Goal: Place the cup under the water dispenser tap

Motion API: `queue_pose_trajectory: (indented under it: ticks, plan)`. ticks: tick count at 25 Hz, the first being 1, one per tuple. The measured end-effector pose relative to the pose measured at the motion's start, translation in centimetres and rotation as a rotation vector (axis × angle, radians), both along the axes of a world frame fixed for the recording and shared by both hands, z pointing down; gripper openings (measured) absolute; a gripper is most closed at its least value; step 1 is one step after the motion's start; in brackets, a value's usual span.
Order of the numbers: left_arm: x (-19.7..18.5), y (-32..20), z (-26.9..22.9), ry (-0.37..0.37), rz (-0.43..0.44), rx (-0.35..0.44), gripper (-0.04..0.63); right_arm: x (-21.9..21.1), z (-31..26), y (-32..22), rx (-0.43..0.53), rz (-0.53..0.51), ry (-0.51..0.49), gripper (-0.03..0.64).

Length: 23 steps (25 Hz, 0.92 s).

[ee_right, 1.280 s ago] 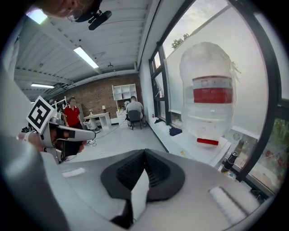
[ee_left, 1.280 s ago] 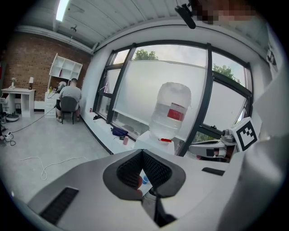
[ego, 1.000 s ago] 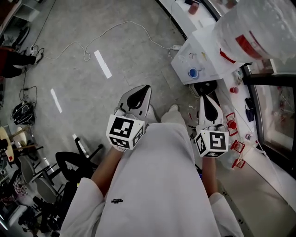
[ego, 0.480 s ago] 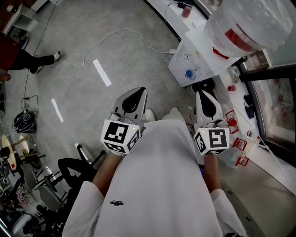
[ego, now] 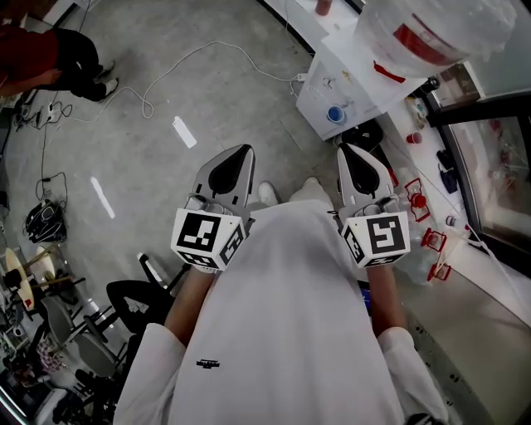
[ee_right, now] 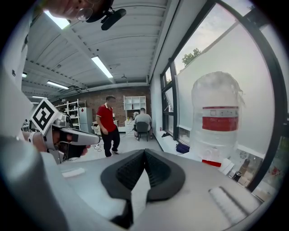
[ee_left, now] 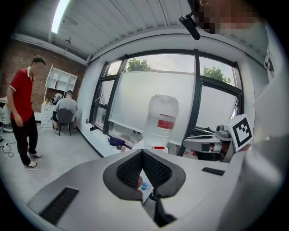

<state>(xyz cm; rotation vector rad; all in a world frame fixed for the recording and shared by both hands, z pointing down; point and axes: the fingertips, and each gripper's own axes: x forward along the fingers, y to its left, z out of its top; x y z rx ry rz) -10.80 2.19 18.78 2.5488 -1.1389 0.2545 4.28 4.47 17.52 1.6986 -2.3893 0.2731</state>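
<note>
The water dispenser [ego: 325, 83] stands ahead to the right, a white box with a big clear bottle [ego: 431, 33] on top and a blue tap [ego: 335, 114] on its front. A small reddish cup [ego: 322, 6] sits on the white sill at the top edge. My left gripper [ego: 241, 151] and right gripper [ego: 343, 149] are held side by side in front of my body, both shut on nothing. The left gripper [ee_left: 142, 152] faces the bottle [ee_left: 161, 118], and the blue tap [ee_left: 143, 186] shows below its tips. The right gripper [ee_right: 144, 151] has the bottle [ee_right: 218, 122] to its right.
A white cable [ego: 207, 54] loops over the grey floor. A person in red [ego: 50, 58] stands at the upper left. A black chair base [ego: 133, 299] is at my left. Small red items [ego: 419, 199] lie on the ledge at the right, by the window frame.
Both grippers have risen a little and moved forward toward the dispenser, still shut. The person in red has walked into the upper left of the head view.
</note>
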Motion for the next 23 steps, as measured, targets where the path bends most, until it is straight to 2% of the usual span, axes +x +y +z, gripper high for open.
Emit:
queue_pose_trajectory:
  ticks: [10, 23]
  plan:
    - [0.3, 0.6, -0.1, 0.008, 0.008, 0.002, 0.006, -1.3, 0.1, 1.2, 0.005, -0.038, 0.028, 0.009]
    - [0.3, -0.1, 0.0, 0.015, 0.012, 0.002, 0.008, -1.9, -0.1, 0.6, -0.008, -0.073, 0.002, 0.009]
